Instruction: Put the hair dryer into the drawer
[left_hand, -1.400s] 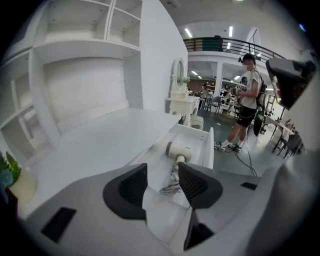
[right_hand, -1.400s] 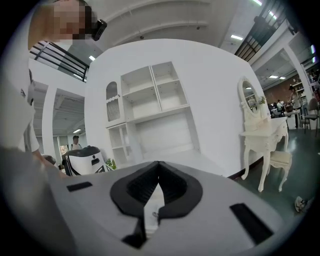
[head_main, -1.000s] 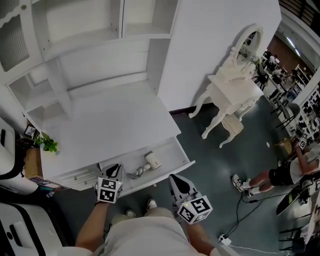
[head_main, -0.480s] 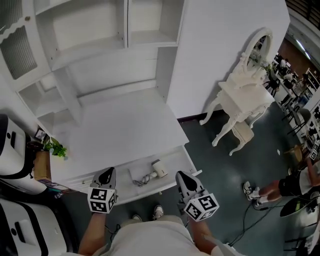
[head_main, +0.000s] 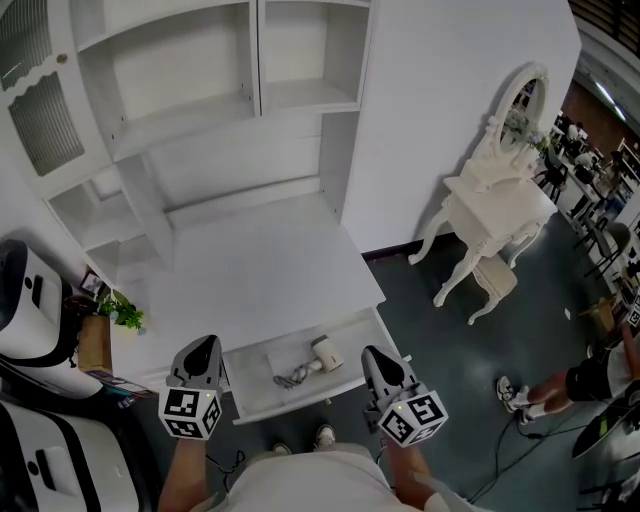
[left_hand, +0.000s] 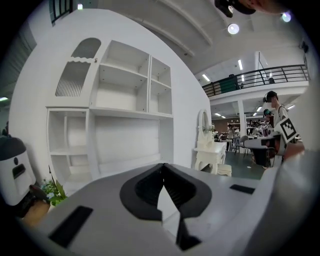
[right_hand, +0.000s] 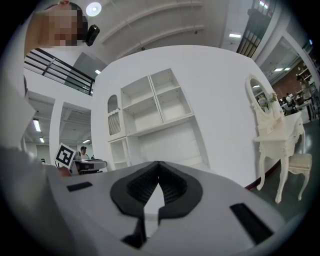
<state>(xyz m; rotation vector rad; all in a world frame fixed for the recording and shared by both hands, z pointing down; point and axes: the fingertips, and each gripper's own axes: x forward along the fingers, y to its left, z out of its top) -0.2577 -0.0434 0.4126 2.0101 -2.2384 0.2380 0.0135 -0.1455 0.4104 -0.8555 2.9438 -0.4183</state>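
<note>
In the head view the white hair dryer (head_main: 322, 352) lies inside the open drawer (head_main: 250, 385) of the white desk (head_main: 250, 270), its coiled cord (head_main: 291, 376) beside it. My left gripper (head_main: 205, 345) hangs to the left of the drawer, shut and empty. My right gripper (head_main: 373, 354) hangs by the drawer's right end, also shut and empty. In the left gripper view the left gripper (left_hand: 162, 168) has its tips together and points level at the shelf unit (left_hand: 120, 120). In the right gripper view the right gripper (right_hand: 158, 165) likewise has its tips together.
A tall white shelf unit (head_main: 200, 110) rises behind the desk. A small potted plant (head_main: 128, 314) and a white appliance (head_main: 30, 305) stand at the left. A white dressing table (head_main: 495, 205) with a stool (head_main: 492, 280) stands at the right on the dark floor. A person (head_main: 590, 375) is at far right.
Both grippers have risen and drawn back from the drawer. The left one, which was over the drawer's left front, now sits left of it. The hair dryer stays in the drawer.
</note>
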